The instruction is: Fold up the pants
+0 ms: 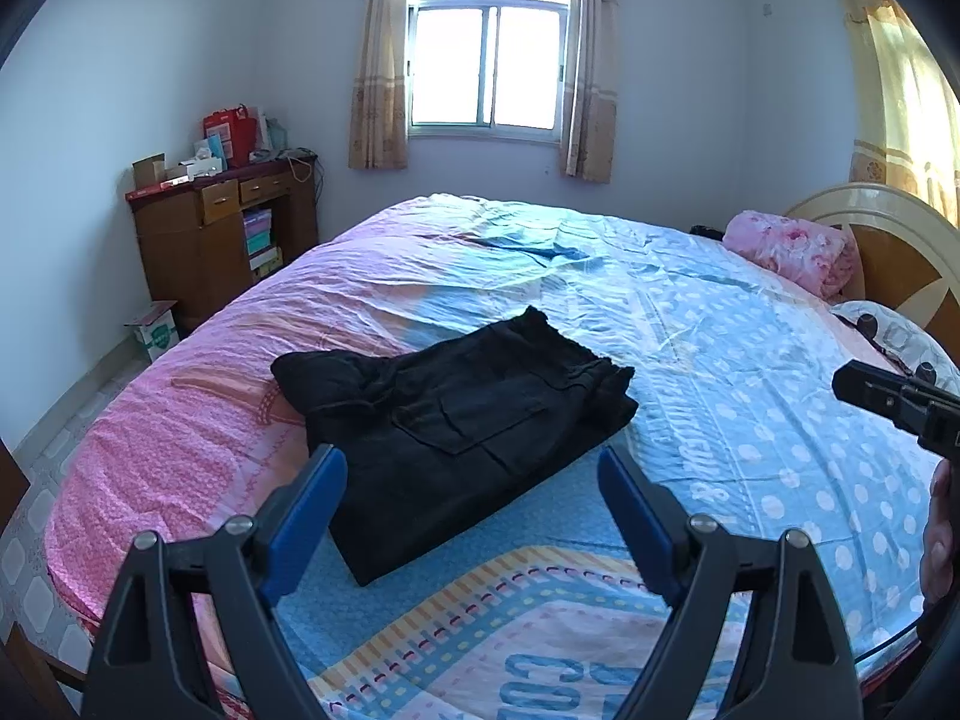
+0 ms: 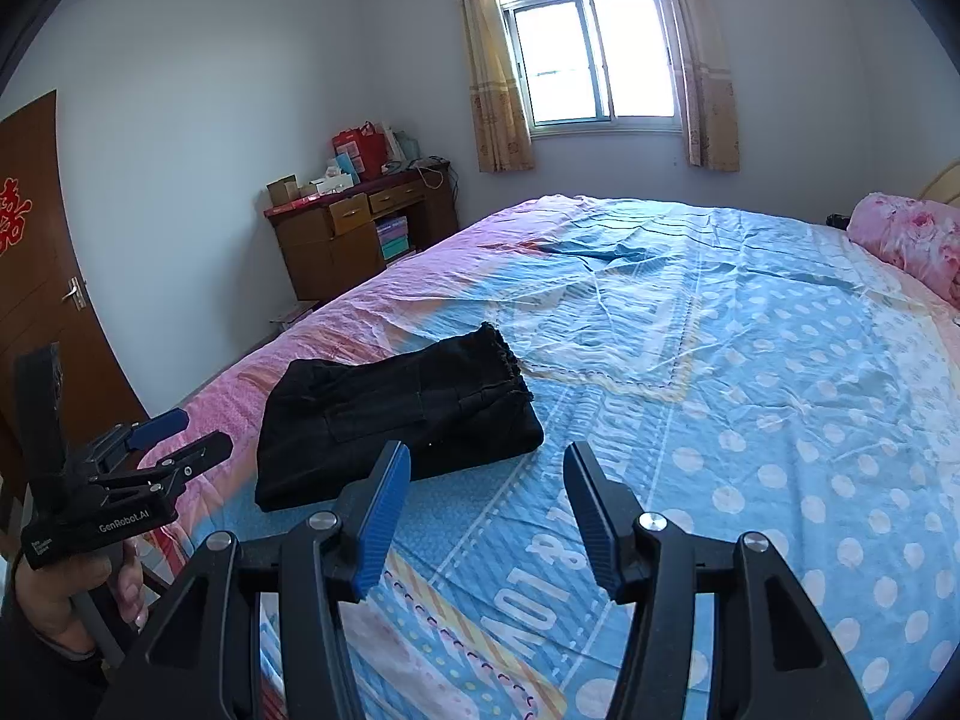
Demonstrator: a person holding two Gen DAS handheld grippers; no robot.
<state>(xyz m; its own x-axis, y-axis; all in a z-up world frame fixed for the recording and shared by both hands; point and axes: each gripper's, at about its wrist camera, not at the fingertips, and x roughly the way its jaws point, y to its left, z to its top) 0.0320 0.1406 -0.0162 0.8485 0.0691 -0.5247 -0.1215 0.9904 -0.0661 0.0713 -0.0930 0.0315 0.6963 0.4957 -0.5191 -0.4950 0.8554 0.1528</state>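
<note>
Left tool (image 1: 473,507) open, clear of folded pants (image 1: 462,426); bedspread (image 1: 750,396) bare rightward.

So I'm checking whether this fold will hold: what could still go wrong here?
The black pants lie folded on the bed sheet, and both sets of jaws are open and clear. The far-left end looks bunched and may spring open. The sheet is wrinkled, so another pass could drag the stack askew.

Matt black cloth pants (image 1: 456,426)
</note>
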